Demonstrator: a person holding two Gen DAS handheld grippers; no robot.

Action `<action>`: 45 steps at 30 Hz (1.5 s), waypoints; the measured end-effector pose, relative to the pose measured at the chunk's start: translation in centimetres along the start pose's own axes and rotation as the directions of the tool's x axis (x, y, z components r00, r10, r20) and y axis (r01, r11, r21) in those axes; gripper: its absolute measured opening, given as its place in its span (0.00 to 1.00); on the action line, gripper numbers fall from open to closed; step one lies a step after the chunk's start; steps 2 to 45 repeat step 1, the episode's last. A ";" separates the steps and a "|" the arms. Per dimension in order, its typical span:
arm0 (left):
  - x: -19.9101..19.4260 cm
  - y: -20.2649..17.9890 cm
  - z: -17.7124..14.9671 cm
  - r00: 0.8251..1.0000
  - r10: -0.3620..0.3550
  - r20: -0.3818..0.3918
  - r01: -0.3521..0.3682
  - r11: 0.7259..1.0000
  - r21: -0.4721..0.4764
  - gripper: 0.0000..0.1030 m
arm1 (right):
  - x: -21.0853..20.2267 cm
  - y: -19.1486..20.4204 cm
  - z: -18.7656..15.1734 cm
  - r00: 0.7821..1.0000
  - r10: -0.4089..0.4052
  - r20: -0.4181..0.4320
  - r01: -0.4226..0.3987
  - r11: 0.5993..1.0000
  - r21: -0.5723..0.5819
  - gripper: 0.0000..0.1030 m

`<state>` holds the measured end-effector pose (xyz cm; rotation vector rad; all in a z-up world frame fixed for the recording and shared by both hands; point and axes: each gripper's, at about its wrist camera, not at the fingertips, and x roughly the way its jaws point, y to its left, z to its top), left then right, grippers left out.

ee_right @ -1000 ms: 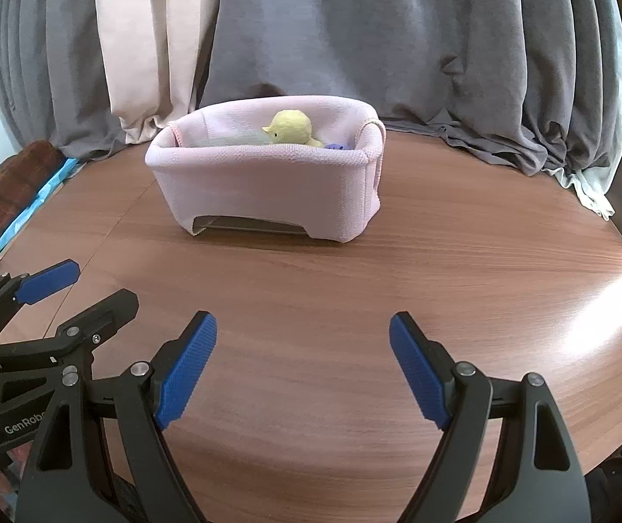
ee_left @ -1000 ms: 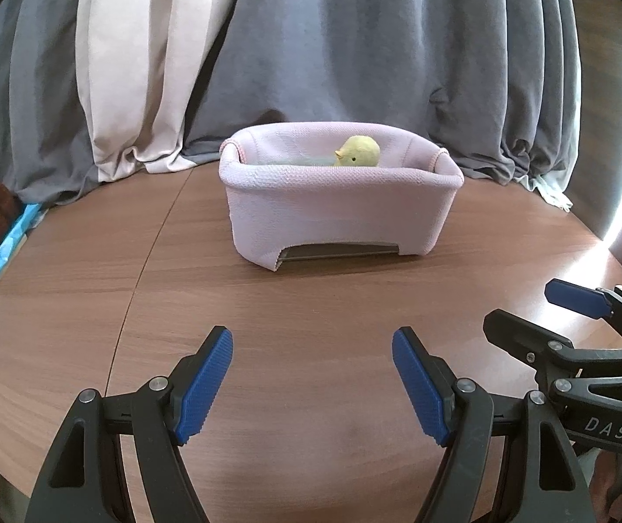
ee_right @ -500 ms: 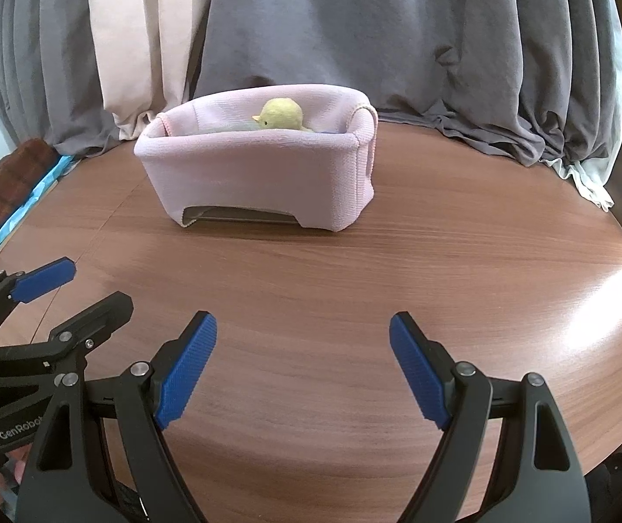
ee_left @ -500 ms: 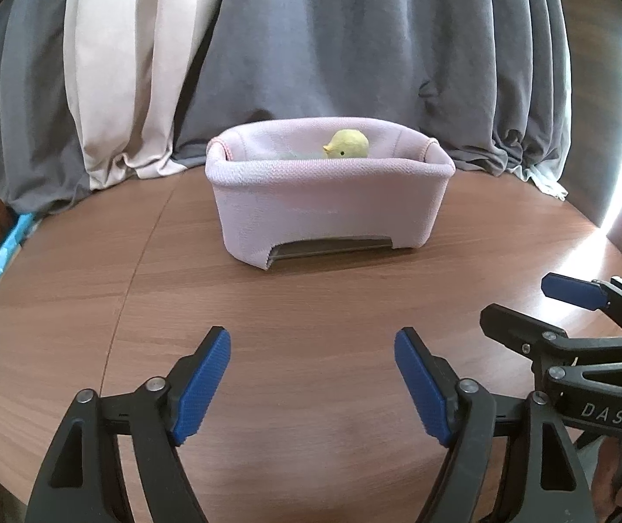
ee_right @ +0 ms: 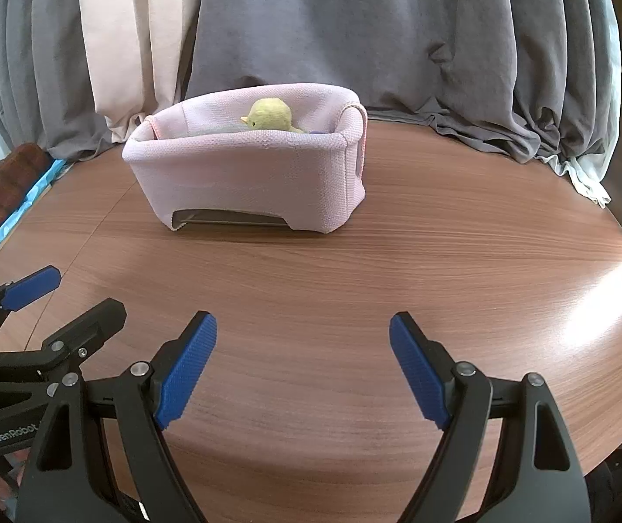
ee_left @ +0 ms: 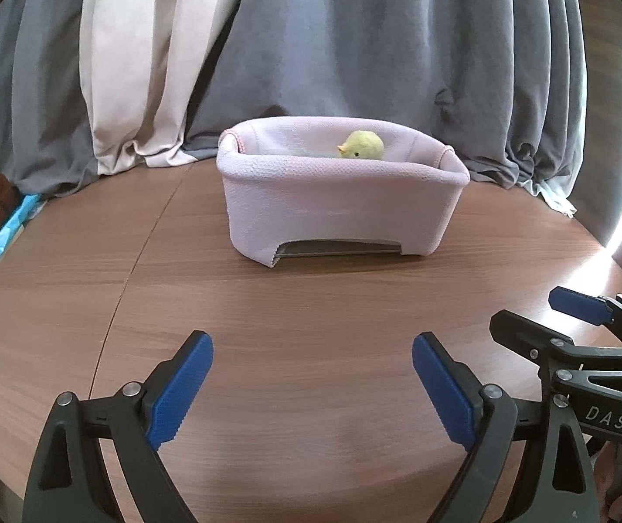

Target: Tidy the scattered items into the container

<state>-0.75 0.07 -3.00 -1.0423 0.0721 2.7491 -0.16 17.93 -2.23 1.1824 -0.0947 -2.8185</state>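
**Nothing left loose on the table**

Left wrist: our left gripper (ee_left: 313,385) hung empty, fingers just spreading wider, well short of the pink container (ee_left: 337,213) holding the yellow chick (ee_left: 362,145).

Right wrist: our right gripper (ee_right: 302,370) stood spread, empty. We judged tidying finished; next, only withdrawing.

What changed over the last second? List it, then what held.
The left gripper has just been opening its jaws wider, with nothing between them. Both wrist views show the pink basket slightly shifted in frame. The right gripper stayed open and empty. The yellow plush chick still sits in the basket, which has not moved on the wooden table.
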 end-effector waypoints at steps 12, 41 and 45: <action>0.1 0.0 0.0 1.000 -0.002 -0.006 0.002 1.000 0.006 0.89 | 0.0 0.0 0.0 1.000 -0.001 0.000 0.001 1.000 0.000 0.78; 0.1 0.0 0.0 1.000 -0.002 -0.006 0.002 1.000 0.006 0.89 | 0.0 0.0 0.0 1.000 -0.001 0.000 0.001 1.000 0.000 0.78; 0.1 0.0 0.0 1.000 -0.002 -0.006 0.002 1.000 0.006 0.89 | 0.0 0.0 0.0 1.000 -0.001 0.000 0.001 1.000 0.000 0.78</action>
